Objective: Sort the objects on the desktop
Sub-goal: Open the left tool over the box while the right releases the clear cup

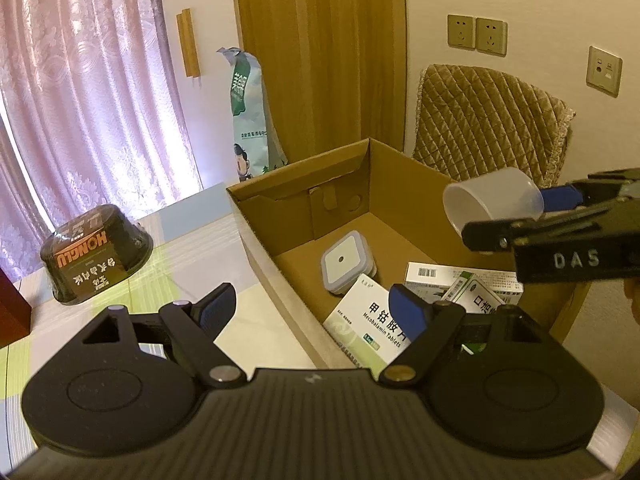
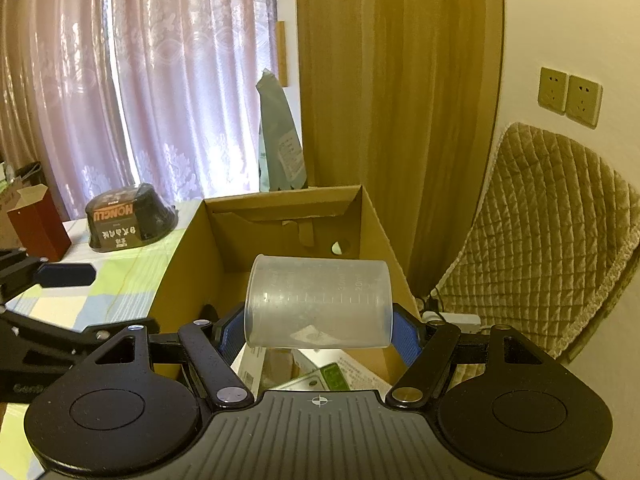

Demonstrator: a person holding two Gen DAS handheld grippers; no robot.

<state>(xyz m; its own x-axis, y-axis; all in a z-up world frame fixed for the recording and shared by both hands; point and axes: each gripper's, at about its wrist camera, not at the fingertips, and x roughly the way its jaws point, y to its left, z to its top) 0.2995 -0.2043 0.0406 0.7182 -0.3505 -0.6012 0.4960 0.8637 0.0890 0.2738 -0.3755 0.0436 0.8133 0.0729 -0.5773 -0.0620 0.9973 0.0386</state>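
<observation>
Translucent plastic, faintly ribbed with printed graduations, fills my right gripper (image 2: 319, 330): one measuring cup (image 2: 318, 304) lying on its side, mouth to the left, with my two blue-padded fingers (image 2: 405, 340) closed against its rim end and its base. I hold it in the air above the near right part of the cardboard box (image 1: 280, 280), clear of what lies inside.

The box is plain brown corrugated card, open-topped, with one folded flap against its far wall; it stands at the right edge of the table (image 1: 200, 248), whose cloth is checked in pale green, blue and white. Inside I count one square grey-and-white lidded container (image 1: 347, 266) near the middle of the floor and three flat white medicine cartons (image 1: 370, 320) heaped at the near end.

One glossy black bowl (image 1: 96, 254), upside down and shrink-wrapped, sits near the table's far left edge.

My left gripper (image 1: 316, 304) has its fingers spread wide, holding nothing, straddling the box's near left wall.
</observation>
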